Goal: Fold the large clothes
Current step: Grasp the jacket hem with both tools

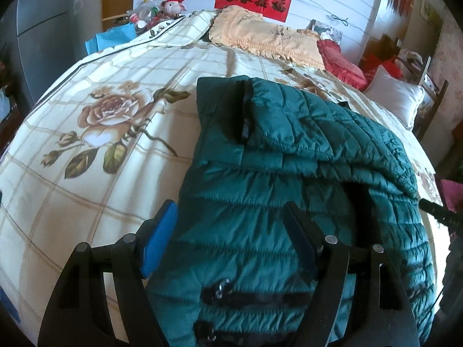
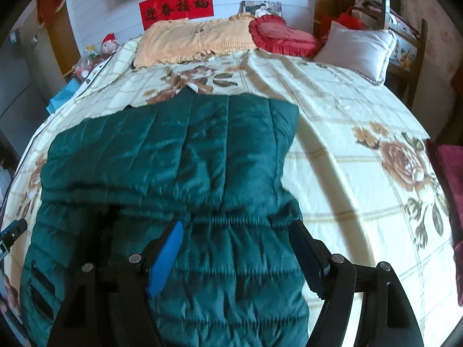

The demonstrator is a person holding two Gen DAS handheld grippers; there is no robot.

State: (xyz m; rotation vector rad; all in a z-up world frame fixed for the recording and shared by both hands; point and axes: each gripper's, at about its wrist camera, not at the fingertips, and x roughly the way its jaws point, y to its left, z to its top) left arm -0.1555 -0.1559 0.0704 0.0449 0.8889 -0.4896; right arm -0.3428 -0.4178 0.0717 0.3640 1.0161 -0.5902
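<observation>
Both claws, left (image 1: pixel 228 231) and right (image 2: pixel 237 248), hang with jaws apart and empty above the green quilted jacket (image 2: pixel 179 156), which lies partly folded on the bed (image 2: pixel 347 150). Puffy, soft and slick, it likely suits pinching at hem corners.

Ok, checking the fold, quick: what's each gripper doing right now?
Left gripper: open, empty, above the green jacket.
Right gripper: open, empty, above it too.
</observation>
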